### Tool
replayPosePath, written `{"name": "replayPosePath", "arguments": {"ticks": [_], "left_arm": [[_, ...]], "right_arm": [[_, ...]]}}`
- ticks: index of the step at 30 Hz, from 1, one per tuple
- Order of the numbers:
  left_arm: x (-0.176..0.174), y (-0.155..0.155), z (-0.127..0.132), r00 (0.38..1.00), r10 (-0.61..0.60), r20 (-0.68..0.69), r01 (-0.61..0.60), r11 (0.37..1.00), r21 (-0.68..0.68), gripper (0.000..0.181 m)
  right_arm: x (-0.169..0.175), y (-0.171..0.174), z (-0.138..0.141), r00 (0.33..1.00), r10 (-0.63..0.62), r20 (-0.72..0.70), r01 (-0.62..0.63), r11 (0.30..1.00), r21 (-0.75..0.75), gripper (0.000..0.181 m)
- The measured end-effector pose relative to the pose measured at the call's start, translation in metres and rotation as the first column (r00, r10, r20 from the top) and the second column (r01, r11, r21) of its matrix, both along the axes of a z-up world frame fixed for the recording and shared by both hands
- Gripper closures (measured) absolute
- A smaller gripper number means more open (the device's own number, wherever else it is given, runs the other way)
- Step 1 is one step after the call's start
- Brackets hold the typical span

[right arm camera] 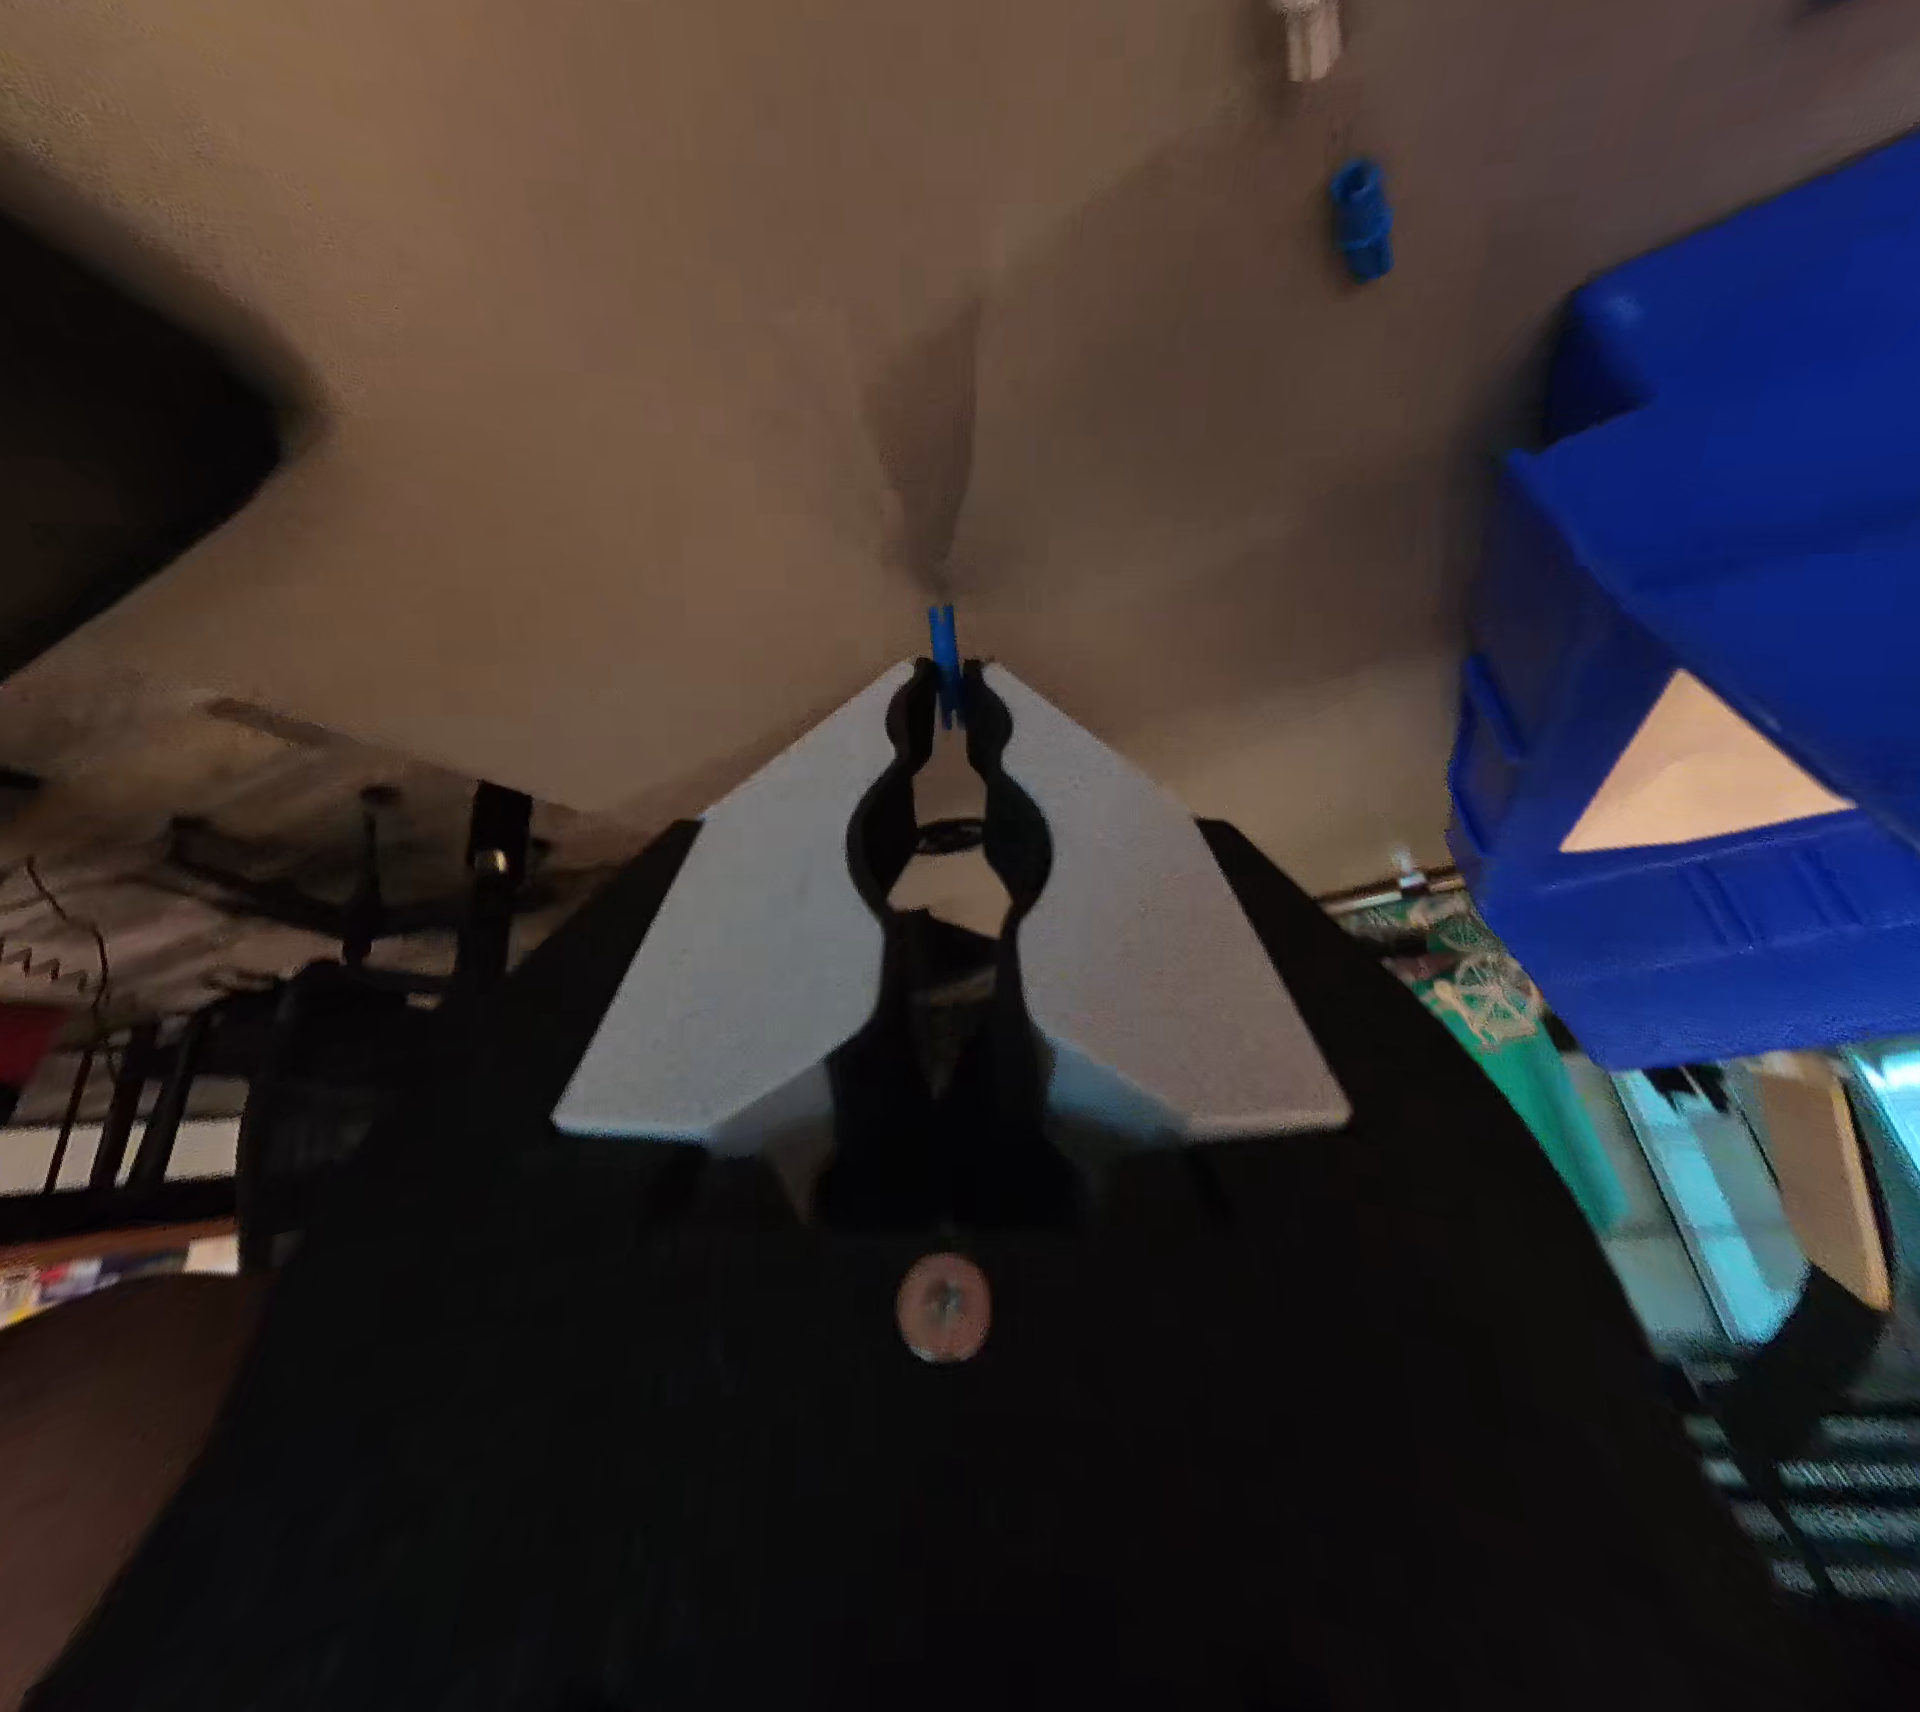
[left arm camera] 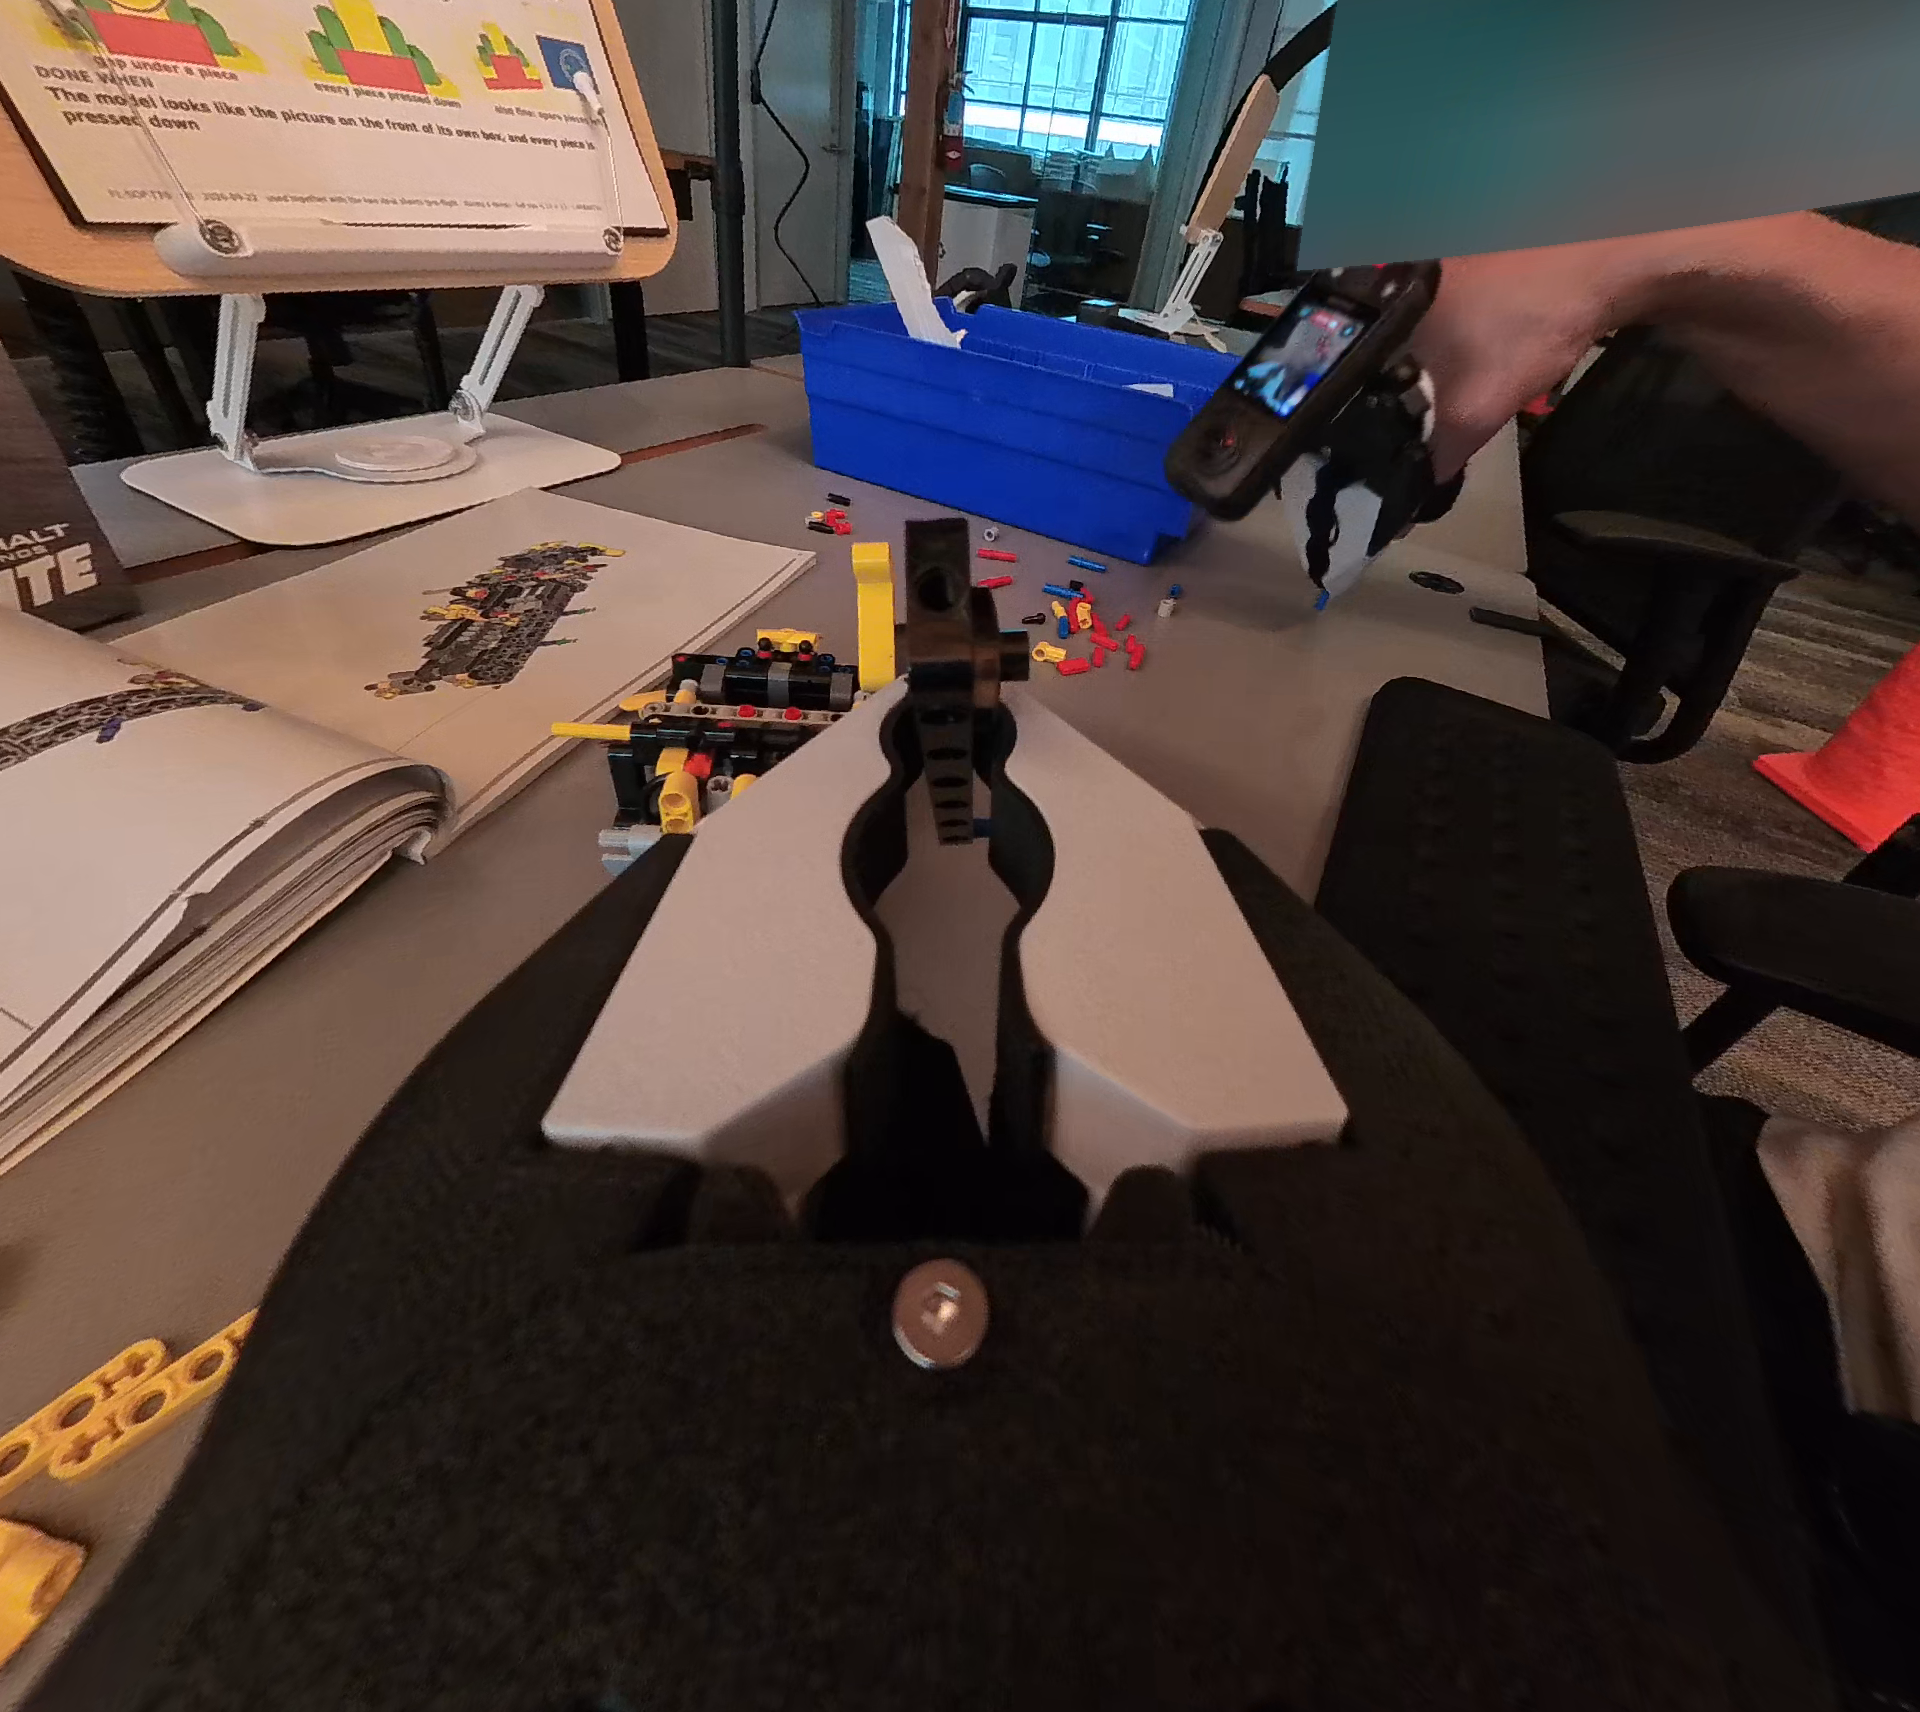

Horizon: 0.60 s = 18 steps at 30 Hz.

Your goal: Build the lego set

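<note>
Counter: grey counter (left arm camera: pixel 1226 727), pretty messy, with small red, blue and yellow pins (left arm camera: pixel 1086 623) scattered near a blue bin (left arm camera: pixel 997 426).
Model: half-built black and yellow lego model (left arm camera: pixel 727 717) sits beside the open instruction booklet (left arm camera: pixel 312 727).
Left claw (left arm camera: pixel 951 706): clamped on a black beam piece (left arm camera: pixel 948 675), held up over the model.
Right claw (right arm camera: pixel 943 675): pinching a tiny blue pin (right arm camera: pixel 942 649) just over the counter.
Room: office with big windows (left arm camera: pixel 1070 31) behind, and an orange cone (left arm camera: pixel 1860 758) on the floor.

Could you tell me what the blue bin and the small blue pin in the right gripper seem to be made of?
The blue bin looks like moulded plastic, smooth and slightly glossy, with ribbed walls. The blue pin, clamped in the right gripper, is probably hard plastic with a uniform colour.
</note>
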State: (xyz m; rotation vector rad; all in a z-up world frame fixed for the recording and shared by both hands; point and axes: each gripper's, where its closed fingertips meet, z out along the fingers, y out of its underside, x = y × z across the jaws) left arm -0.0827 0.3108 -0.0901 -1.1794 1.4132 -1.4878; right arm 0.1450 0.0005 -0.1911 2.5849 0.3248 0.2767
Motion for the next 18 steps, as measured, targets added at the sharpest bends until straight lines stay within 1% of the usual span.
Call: {"name": "replayPosePath", "arguments": {"ticks": [2,3,12,18], "left_arm": [[0.0,-0.0002,0.0001,1.0,-0.001,0.0,0.001,1.0,-0.001,0.172],[0.0,-0.0003,0.0001,1.0,-0.002,0.001,0.002,1.0,-0.001,0.172],[-0.0002,-0.0008,0.0002,1.0,-0.006,0.001,0.006,1.0,-0.003,0.172],[-0.0004,-0.0012,0.0003,1.0,-0.008,0.001,0.008,1.0,-0.004,0.172]], "right_arm": [[0.004,-0.0058,-0.0005,1.0,0.0,0.022,0.001,0.998,-0.067,0.176],[0.0039,-0.0057,-0.0016,1.0,-0.002,0.02,0.004,0.997,-0.075,0.176],[0.0034,-0.0014,-0.0021,0.999,0.014,0.028,-0.012,0.998,-0.069,0.176],[0.0023,0.0003,-0.0037,1.0,0.0,0.018,0.0,0.999,-0.039,0.175]]}}
